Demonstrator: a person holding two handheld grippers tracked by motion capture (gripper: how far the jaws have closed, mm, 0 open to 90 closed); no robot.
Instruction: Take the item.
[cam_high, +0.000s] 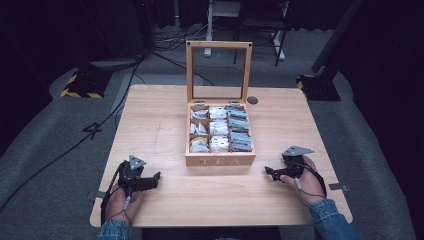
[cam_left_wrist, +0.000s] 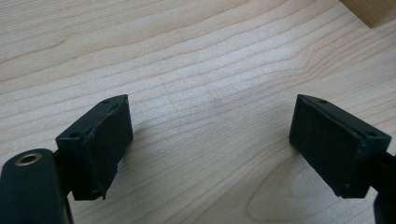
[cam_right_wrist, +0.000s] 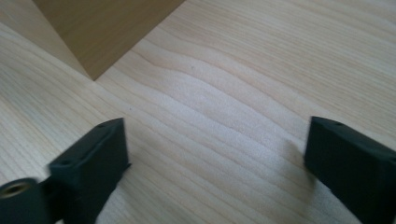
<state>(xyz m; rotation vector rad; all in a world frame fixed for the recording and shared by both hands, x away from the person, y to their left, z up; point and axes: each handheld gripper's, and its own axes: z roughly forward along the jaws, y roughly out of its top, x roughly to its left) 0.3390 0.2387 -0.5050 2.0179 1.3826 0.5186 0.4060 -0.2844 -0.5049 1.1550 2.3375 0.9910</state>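
Tea box (cam_high: 220, 160) sits at the middle of my table (cam_high: 160, 130), lid (cam_high: 218, 71) standing upright and open behind it, the word TEA lettered on its front wall. Its compartments look full: white tea bags (cam_high: 219, 128) fill the left and middle columns, one sachet with a yellow touch lies in the near left cell, and grey packets (cam_high: 240, 132) are stacked along the right column. I judge the work on this box as not yet begun or just at its start, since nothing has been lifted out onto the table and neither tool carries anything. My left gripper (cam_high: 155, 178) rests low at the near left of the table, well apart from the box, its jaws pointing toward it; in the left gripper view the left gripper (cam_left_wrist: 210, 144) stands wide apart over bare wood, nothing between the pads, with a corner of the box (cam_left_wrist: 373, 11) at the top right. My right gripper (cam_high: 268, 172) lies near the box's front right corner, also aimed inward; in the right gripper view the right gripper (cam_right_wrist: 215, 158) is spread as wide as it goes and empty, the box wall (cam_right_wrist: 102, 28) just ahead. Everything remains to do: reaching in, pinching a bag, or closing the lid.
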